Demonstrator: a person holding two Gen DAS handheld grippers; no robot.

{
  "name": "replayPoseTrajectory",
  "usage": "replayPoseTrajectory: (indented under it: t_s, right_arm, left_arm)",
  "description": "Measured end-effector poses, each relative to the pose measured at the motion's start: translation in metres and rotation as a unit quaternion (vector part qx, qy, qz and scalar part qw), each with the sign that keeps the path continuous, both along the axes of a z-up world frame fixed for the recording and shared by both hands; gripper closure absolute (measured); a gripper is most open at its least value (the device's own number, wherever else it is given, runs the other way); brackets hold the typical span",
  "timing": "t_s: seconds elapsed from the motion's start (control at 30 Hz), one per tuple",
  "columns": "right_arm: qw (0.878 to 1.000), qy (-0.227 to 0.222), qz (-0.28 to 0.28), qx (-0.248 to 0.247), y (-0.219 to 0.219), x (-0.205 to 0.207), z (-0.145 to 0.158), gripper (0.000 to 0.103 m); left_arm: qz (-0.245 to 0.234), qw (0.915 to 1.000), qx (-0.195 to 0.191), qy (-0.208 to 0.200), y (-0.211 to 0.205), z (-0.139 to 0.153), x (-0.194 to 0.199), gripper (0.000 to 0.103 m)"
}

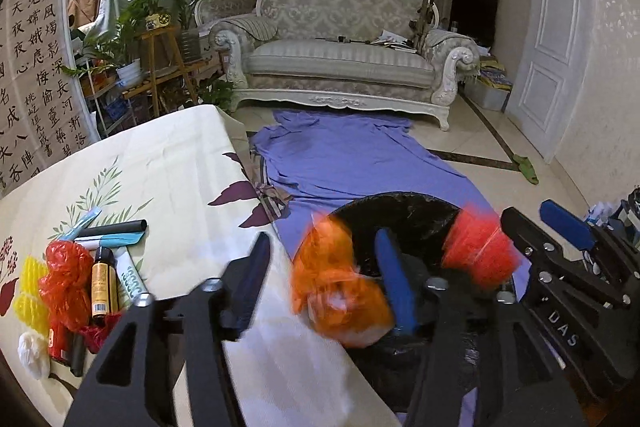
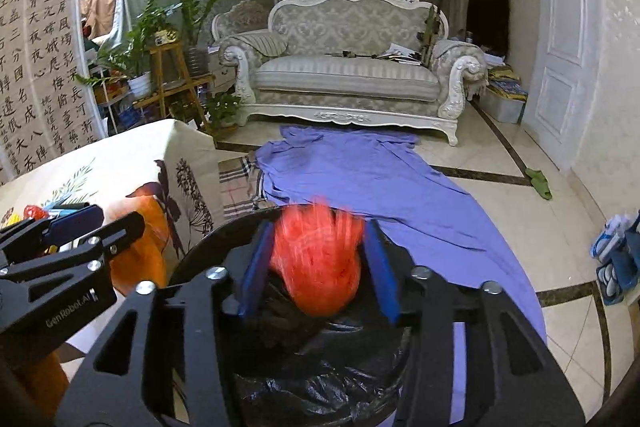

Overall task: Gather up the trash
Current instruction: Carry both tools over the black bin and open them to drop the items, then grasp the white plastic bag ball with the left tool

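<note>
Right tongs (image 2: 318, 267) at frame centre, spread either side of a blurred red net (image 2: 316, 267) above the black bin (image 2: 320, 387); left tongs (image 1: 324, 275) open beside an orange bag (image 1: 336, 291)

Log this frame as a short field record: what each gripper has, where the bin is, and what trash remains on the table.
left gripper: fingers wide apart, blurred orange plastic bag between them; contact unclear
right gripper: blue fingers on either side of a blurred red mesh wad; grip unclear
bin: black-lined, on the floor beside the table, directly below both items
table: floral cloth
remaining trash: red bag, yellow mesh, brown bottle, white wad, near the left edge
floor: purple sheet
</note>
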State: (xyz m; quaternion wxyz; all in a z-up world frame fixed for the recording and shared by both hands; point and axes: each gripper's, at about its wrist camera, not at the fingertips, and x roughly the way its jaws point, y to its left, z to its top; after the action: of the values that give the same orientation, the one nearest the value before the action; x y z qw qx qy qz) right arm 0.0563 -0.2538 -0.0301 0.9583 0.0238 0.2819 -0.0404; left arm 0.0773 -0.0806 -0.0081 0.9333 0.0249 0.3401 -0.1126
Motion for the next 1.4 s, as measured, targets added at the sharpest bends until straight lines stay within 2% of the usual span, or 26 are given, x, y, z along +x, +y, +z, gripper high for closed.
replayPoseTrajectory:
  t_s: [0.1, 0.23, 0.37, 0.6, 0.83, 1.0, 1.4]
  right_arm:
    - [1.000, 0.001, -0.005, 0.000, -0.004, -0.001, 0.000, 0.052]
    - [1.000, 0.000, -0.012, -0.003, -0.005, -0.004, 0.003, 0.047]
    - [1.000, -0.002, -0.014, -0.001, 0.000, -0.009, 0.006, 0.041]
    - [1.000, -0.001, -0.007, -0.003, 0.014, -0.022, 0.007, 0.024]
    - [1.000, 0.005, 0.009, 0.003, 0.045, -0.034, 0.009, 0.023]
    - [0.999, 0.006, 0.031, 0.007, 0.069, -0.039, 0.011, 0.024]
    - [0.994, 0.028, 0.107, 0.011, 0.133, -0.042, 0.005, 0.024]
  left_arm:
    - [0.001, 1.0000, 0.000, 0.002, 0.000, 0.000, 0.001, 0.038]
    - [0.009, 0.9999, -0.010, 0.006, 0.005, 0.003, 0.002, 0.028]
    - [0.018, 0.9997, -0.013, 0.006, 0.015, 0.008, -0.002, 0.027]
    - [0.038, 0.9992, -0.005, 0.006, 0.036, 0.011, -0.019, 0.027]
    - [0.063, 0.9980, 0.003, 0.010, 0.065, 0.010, -0.036, 0.027]
    - [0.094, 0.9954, 0.003, 0.015, 0.101, 0.009, -0.047, 0.027]
    - [0.174, 0.9842, 0.000, 0.031, 0.178, -0.003, -0.080, 0.027]
